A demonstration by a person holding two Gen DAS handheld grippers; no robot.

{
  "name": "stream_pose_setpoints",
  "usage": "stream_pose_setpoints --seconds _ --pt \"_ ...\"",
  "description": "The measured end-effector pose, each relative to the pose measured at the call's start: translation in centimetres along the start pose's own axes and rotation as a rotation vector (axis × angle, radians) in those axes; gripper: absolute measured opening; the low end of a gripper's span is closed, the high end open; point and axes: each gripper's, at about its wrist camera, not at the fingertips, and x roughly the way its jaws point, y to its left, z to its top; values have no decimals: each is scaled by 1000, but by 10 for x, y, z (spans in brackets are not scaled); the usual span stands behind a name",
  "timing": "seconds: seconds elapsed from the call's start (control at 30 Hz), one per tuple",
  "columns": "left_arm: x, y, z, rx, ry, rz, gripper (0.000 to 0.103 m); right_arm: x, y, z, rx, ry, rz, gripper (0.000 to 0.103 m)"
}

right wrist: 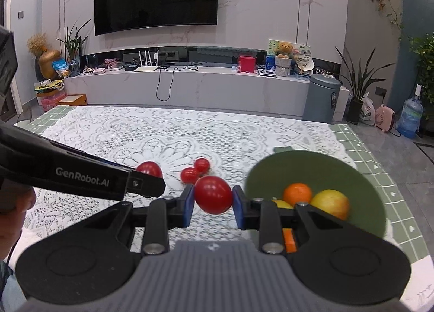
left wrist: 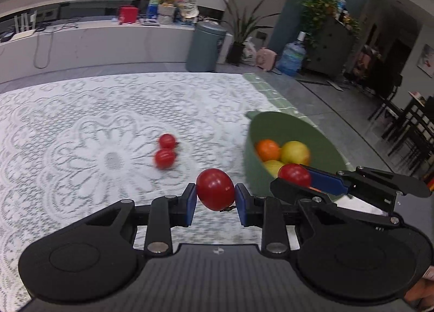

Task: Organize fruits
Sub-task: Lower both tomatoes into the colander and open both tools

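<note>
Left gripper (left wrist: 215, 200): clamped on a red tomato (left wrist: 215, 189), blue pads pressing its two sides, low centre of the left wrist view. The fruit hangs clear of the cloth, held across its width, probably so it cannot roll out.

Right gripper (right wrist: 213, 203): closed on a second red tomato (right wrist: 213, 194), low centre of its own view. In the left wrist view the same gripper reaches in from the lower right, its fruit in front of the bowl's near wall.

Green bowl (right wrist: 360, 176): right of centre in both views, near the table's right edge. It sits tilted open toward the grippers in these views, which makes for an easy drop.

Bowl contents: an orange (right wrist: 297, 194), a yellow-red apple (right wrist: 332, 202) and a sliver of another yellow fruit (right wrist: 282, 204), packed together at the bottom.

Loose tomatoes (left wrist: 165, 154): two small red ones, touching each other, middle of the lace tablecloth (left wrist: 81, 127), well apart from the bowl.

Step in hand, as I judge it: both tomatoes are being carried toward the bowl; neither is over the rim yet.

Left to do: release both, then fetch the pair on the cloth.

Risk: the two grippers are close together and could knock each other at the rim.
</note>
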Motion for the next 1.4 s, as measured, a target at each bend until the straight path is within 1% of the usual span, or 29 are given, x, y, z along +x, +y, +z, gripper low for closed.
stream_pose_setpoints --seconds 0.17,0.3,0.4,0.6,0.93,1.27,1.4 --pt "8 -24 7 58 12 -28 34 -14 -21 3 -29 12 -26 26" --pt "17 -41 16 97 20 -58 34 -19 -41 4 -58 40 -42 26" --pt "24 -51 24 124 24 -74 34 -19 -56 5 -76 71 -64 26" --pt "41 -67 35 186 51 -77 34 -10 -87 6 -102 153 -85 27" --pt "71 -78 47 246 114 -69 34 12 -115 7 -86 288 -39 27" --pt "106 -89 66 330 195 -45 34 40 -138 13 -81 437 34 27" --pt "117 -96 73 360 227 -40 34 49 -146 15 -54 484 71 27"
